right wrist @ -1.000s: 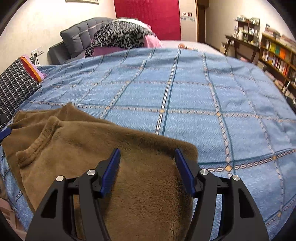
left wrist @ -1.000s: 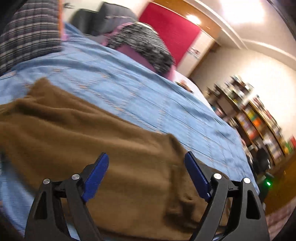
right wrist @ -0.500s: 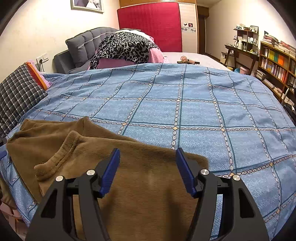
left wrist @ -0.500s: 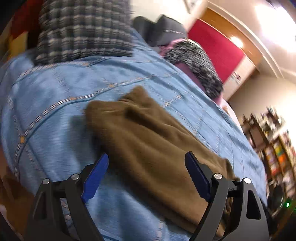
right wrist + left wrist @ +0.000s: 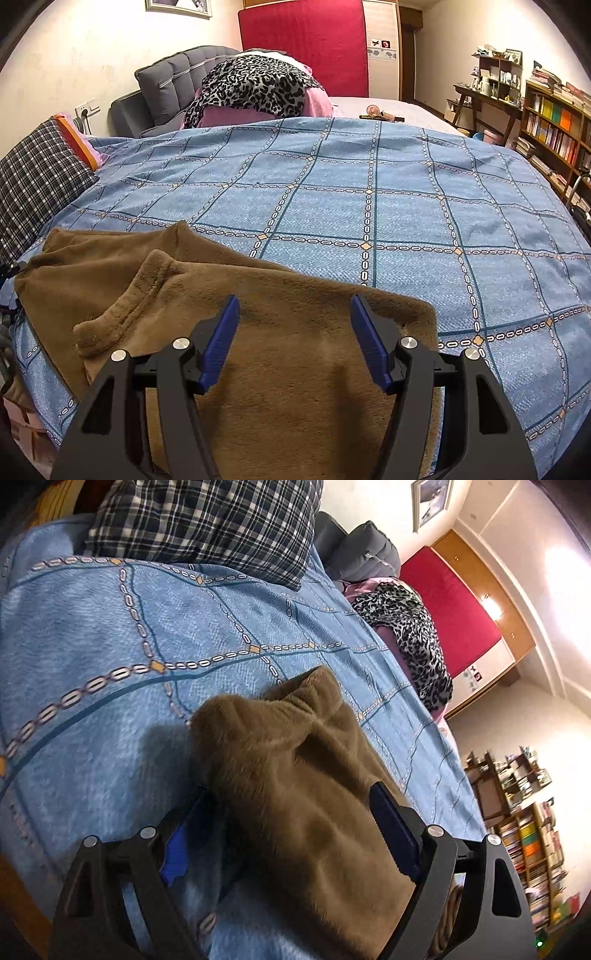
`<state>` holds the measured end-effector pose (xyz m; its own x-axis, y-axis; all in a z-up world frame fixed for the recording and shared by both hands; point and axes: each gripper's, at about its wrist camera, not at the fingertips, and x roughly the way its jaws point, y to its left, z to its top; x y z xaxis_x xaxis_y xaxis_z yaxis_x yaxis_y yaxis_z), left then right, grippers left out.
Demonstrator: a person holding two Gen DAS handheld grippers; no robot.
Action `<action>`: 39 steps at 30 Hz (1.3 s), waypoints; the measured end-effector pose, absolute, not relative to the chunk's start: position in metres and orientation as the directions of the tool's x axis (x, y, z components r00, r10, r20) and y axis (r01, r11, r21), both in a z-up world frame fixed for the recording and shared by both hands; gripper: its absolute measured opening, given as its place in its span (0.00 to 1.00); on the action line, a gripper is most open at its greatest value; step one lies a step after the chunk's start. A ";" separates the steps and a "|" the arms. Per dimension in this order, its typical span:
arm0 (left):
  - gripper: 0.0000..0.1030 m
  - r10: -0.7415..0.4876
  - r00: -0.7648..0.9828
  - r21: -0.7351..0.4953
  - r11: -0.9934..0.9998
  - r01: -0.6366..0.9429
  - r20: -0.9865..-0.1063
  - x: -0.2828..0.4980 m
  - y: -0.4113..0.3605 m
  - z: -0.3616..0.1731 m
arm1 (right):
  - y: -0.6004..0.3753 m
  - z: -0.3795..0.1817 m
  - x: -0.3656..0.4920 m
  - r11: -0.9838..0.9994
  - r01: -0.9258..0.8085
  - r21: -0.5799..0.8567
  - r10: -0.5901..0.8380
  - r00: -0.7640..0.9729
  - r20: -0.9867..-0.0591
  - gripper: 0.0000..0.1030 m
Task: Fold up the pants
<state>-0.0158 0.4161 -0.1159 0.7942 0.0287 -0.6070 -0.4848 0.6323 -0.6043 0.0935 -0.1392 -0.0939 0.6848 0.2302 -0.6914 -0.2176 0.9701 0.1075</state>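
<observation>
Brown fleece pants (image 5: 280,738) lie folded along the near edge of the blue checked bedcover (image 5: 110,646). My left gripper (image 5: 288,794) is open wide and straddles one end of the pants. Its left pad (image 5: 177,849) is partly hidden beside the cloth's edge and its right pad (image 5: 391,830) stands at the other side. In the right wrist view the pants (image 5: 147,280) stretch to the left, with a ribbed hem on the upper layer. My right gripper (image 5: 295,332) is open just above their right end, nothing pinched.
A plaid pillow (image 5: 33,173) lies at the left of the bed, close beyond the pants' end (image 5: 203,520). A leopard-print blanket (image 5: 255,85) is heaped by the grey headboard (image 5: 177,81). Bookshelves (image 5: 554,125) line the right wall. The bedcover (image 5: 369,203) spreads flat beyond the pants.
The left gripper swept along the pants to their end near the plaid pillow, rolling as it went, and now has that end between its fingers. The right gripper drew back slightly, still open.
</observation>
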 end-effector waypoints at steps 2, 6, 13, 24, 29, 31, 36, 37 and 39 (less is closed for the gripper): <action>0.82 0.022 0.799 -0.617 0.622 -0.482 -0.601 -0.010 0.419 -0.118 | -0.138 -0.094 0.094 0.969 -0.220 0.109 0.233 0.682 -0.693 0.62; 0.84 0.005 0.807 -0.639 0.608 -0.471 -0.591 0.002 0.424 -0.120 | -0.134 -0.095 0.094 0.967 -0.231 0.105 0.238 0.678 -0.696 0.62; 0.61 -0.033 0.833 -0.641 0.655 -0.400 -0.553 0.012 0.415 -0.119 | -0.130 -0.096 0.093 0.965 -0.239 0.106 0.243 0.673 -0.698 0.62; 0.42 -0.075 0.831 -0.685 0.610 -0.399 -0.551 0.017 0.424 -0.124 | -0.132 -0.096 0.092 0.967 -0.228 0.117 0.243 0.677 -0.695 0.62; 0.29 -0.082 0.818 -0.680 0.605 -0.413 -0.570 0.024 0.425 -0.120 | -0.133 -0.095 0.090 0.967 -0.227 0.118 0.244 0.680 -0.691 0.62; 0.23 -0.071 0.817 -0.658 0.634 -0.406 -0.572 0.024 0.418 -0.110 | -0.135 -0.094 0.089 0.968 -0.221 0.122 0.242 0.683 -0.689 0.62; 0.19 -0.043 0.831 -0.581 0.735 -0.350 -0.555 0.026 0.389 -0.077 | -0.141 -0.093 0.085 0.969 -0.207 0.134 0.241 0.688 -0.684 0.62; 0.19 -0.044 0.837 -0.566 0.756 -0.329 -0.545 0.027 0.380 -0.069 | -0.142 -0.093 0.085 0.969 -0.205 0.135 0.241 0.689 -0.684 0.62; 0.19 -0.050 0.846 -0.544 0.785 -0.295 -0.531 0.029 0.365 -0.056 | -0.145 -0.093 0.083 0.969 -0.204 0.141 0.244 0.688 -0.683 0.62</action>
